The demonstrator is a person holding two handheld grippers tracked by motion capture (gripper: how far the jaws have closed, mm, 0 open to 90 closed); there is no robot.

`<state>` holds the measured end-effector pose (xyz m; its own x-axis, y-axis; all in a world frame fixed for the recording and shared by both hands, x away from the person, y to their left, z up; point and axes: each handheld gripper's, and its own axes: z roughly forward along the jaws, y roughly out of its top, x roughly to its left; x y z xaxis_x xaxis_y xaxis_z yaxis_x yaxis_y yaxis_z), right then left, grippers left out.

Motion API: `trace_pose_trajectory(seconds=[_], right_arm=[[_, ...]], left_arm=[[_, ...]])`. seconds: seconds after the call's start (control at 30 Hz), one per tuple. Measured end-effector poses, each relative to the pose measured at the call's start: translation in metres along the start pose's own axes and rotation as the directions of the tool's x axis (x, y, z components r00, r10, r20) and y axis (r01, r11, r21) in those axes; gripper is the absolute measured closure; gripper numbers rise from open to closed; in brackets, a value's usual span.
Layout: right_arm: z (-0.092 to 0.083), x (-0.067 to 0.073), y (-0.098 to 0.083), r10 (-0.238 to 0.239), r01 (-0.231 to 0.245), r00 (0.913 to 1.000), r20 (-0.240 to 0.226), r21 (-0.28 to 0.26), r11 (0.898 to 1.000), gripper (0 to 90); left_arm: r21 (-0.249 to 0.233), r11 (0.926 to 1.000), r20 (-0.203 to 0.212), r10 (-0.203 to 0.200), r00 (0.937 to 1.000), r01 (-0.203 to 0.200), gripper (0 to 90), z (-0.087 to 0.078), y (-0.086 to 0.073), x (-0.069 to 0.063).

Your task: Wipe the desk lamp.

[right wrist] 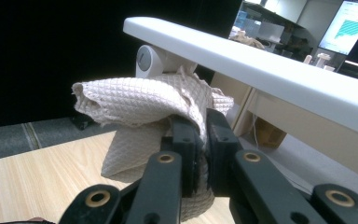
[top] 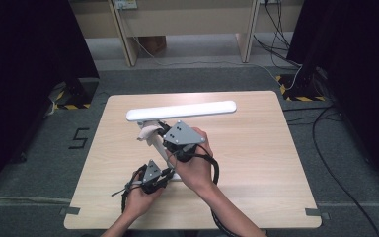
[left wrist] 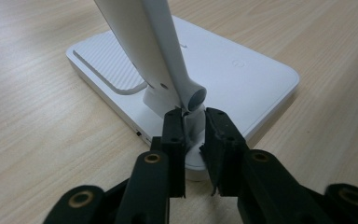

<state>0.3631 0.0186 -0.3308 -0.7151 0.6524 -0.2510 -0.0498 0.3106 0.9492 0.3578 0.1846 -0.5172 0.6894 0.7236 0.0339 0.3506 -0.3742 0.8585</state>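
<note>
The right gripper (right wrist: 200, 128) pinches a cream cloth (right wrist: 144, 107) just under the lamp head (top: 181, 110) – its long bar runs left-right above – while the left gripper (left wrist: 196, 123) clamps the hinge (left wrist: 190, 122) at the lamp base (left wrist: 256, 79)

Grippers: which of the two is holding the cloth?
The right gripper, up by the lamp head, pinches the cloth; the left gripper clamps the lamp's base hinge instead.

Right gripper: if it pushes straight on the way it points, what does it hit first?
The right gripper is shut on a cloth. Straight ahead, the first thing is probably the desk lamp's upper hinge under the lamp head, though depth is unclear.
</note>
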Motion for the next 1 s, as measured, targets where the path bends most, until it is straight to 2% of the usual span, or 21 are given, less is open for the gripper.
trace_pose_trajectory(seconds=[1.0], right_arm=[[0.006, 0.002, -0.022, 0.014, -0.013, 0.9999, -0.006, 0.055, 0.998, 84.9]], left_arm=[[-0.005, 1.0000, -0.001, 0.001, 1.0000, -0.001, 80.8, 0.000, 0.000, 0.001]])
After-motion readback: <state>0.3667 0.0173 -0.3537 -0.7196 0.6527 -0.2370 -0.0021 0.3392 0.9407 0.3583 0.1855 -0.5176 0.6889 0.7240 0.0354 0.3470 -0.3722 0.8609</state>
